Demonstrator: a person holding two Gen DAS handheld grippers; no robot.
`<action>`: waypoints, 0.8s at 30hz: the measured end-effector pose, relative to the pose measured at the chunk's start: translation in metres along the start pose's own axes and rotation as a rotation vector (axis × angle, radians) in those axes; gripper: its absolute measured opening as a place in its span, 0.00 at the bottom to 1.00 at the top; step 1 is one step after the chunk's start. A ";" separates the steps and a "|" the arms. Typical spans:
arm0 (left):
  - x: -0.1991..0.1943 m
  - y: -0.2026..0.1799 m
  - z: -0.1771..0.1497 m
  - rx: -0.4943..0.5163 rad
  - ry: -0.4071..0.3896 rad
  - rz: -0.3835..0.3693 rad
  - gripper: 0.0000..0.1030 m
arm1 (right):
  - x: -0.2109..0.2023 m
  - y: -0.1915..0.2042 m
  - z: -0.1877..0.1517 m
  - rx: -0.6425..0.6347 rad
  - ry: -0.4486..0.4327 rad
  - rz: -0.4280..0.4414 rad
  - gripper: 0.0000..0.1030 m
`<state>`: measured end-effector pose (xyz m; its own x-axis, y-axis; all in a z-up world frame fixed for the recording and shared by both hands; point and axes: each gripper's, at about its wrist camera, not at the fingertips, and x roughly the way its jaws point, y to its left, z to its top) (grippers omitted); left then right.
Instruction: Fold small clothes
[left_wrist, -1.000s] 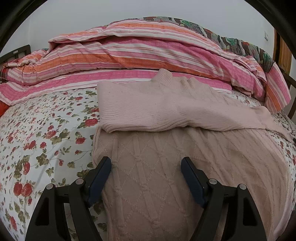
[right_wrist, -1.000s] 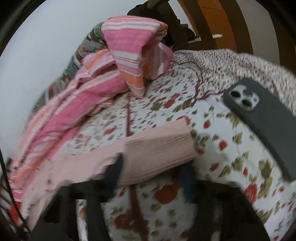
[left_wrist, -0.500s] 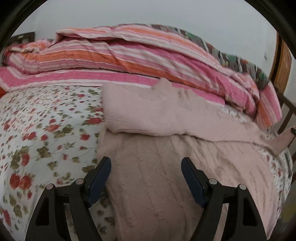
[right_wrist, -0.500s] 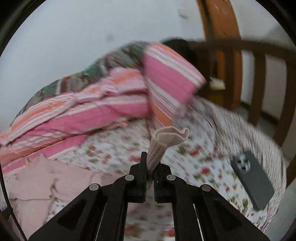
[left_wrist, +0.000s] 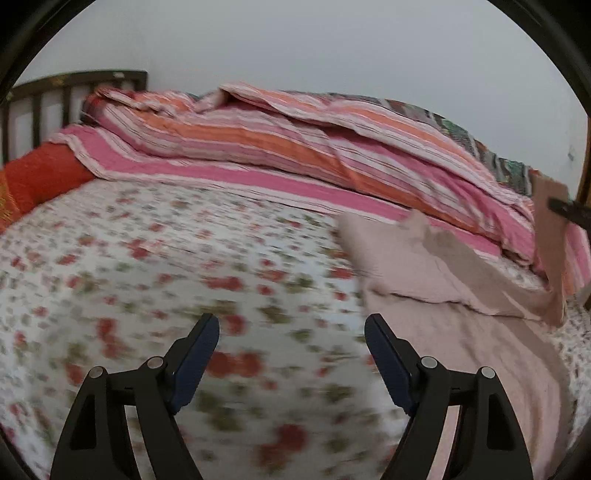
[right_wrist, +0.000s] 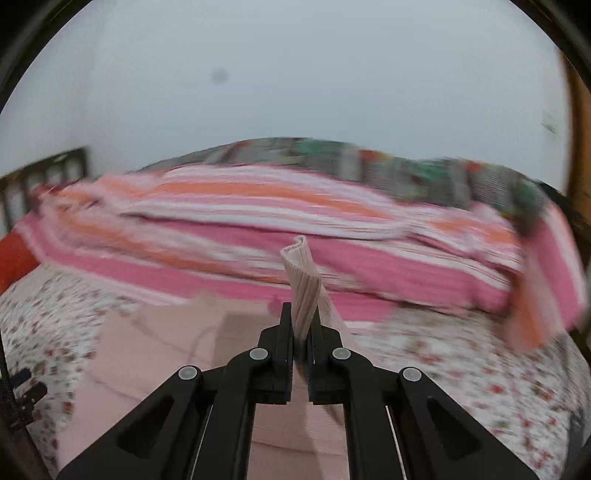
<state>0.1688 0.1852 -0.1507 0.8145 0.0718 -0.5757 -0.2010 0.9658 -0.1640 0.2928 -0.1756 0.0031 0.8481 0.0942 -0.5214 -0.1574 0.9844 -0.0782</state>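
A pale pink knit sweater (left_wrist: 461, 332) lies spread on the floral bed sheet (left_wrist: 147, 258), with one sleeve folded across its upper part. My left gripper (left_wrist: 291, 347) is open and empty, hovering over the sheet just left of the sweater's edge. My right gripper (right_wrist: 301, 325) is shut on the ribbed cuff of the other sleeve (right_wrist: 303, 280) and holds it lifted above the sweater body (right_wrist: 166, 350). In the left wrist view the raised sleeve (left_wrist: 550, 236) hangs at the far right.
A pink and orange striped duvet (left_wrist: 295, 147) is heaped along the back of the bed against the wall. A red pillow (left_wrist: 40, 177) and a dark headboard (left_wrist: 55, 96) are at the left. A wooden bed frame post (right_wrist: 578, 129) stands at the right.
My right gripper closed on the sleeve cuff, lifted it and swung it leftward over the sweater. My left gripper moved left off the sweater to over the bare sheet, still open.
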 end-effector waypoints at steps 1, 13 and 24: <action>-0.002 0.006 0.001 0.003 -0.001 0.011 0.78 | 0.011 0.025 0.001 -0.017 0.005 0.044 0.05; -0.013 0.043 -0.009 -0.020 -0.008 0.002 0.78 | 0.108 0.180 -0.055 -0.073 0.225 0.276 0.05; 0.002 0.013 -0.002 0.008 0.079 -0.115 0.78 | 0.093 0.154 -0.058 -0.045 0.249 0.399 0.72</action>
<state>0.1669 0.1970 -0.1557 0.7867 -0.0592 -0.6145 -0.1038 0.9686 -0.2261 0.3185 -0.0242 -0.1071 0.5703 0.4202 -0.7058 -0.4729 0.8705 0.1361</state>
